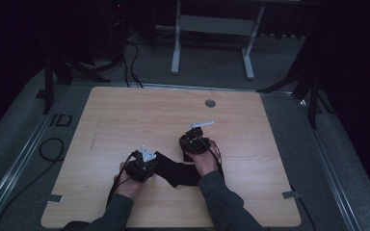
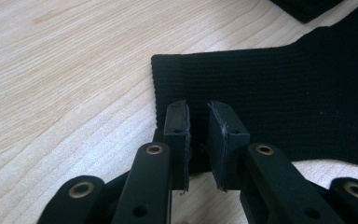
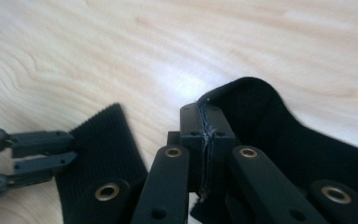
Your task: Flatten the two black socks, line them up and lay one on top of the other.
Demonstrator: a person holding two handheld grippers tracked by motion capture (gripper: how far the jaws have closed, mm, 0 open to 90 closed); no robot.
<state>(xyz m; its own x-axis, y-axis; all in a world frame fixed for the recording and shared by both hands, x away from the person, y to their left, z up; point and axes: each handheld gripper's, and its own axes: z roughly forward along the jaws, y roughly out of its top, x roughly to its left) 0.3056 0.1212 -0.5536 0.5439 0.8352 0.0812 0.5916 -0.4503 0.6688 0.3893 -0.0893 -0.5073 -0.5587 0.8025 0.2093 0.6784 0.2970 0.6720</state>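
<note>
A black knitted cloth (image 1: 176, 173), ribbed at one end, lies bent on the wooden table (image 1: 125, 120) near its front edge. My left gripper (image 1: 154, 162) sits low at the cloth's left end. In the left gripper view its pads (image 2: 198, 107) stand a narrow gap apart on the ribbed edge of the cloth (image 2: 284, 88), which lies flat. My right gripper (image 1: 191, 150) is over the cloth's right end. In the right gripper view its jaws (image 3: 207, 109) are pressed together on a raised black edge of the cloth (image 3: 279, 130), lifted off the wood. The left gripper (image 3: 72, 149) meets the ribbed end (image 3: 102, 144) there.
A round grey grommet (image 1: 210, 103) is set in the table near its far edge. Bits of tape (image 1: 290, 194) mark the front corners. Behind the table stand a white frame (image 1: 176, 48) and dark tripod legs (image 1: 313, 96). Black cables (image 1: 50, 149) lie on the floor at left.
</note>
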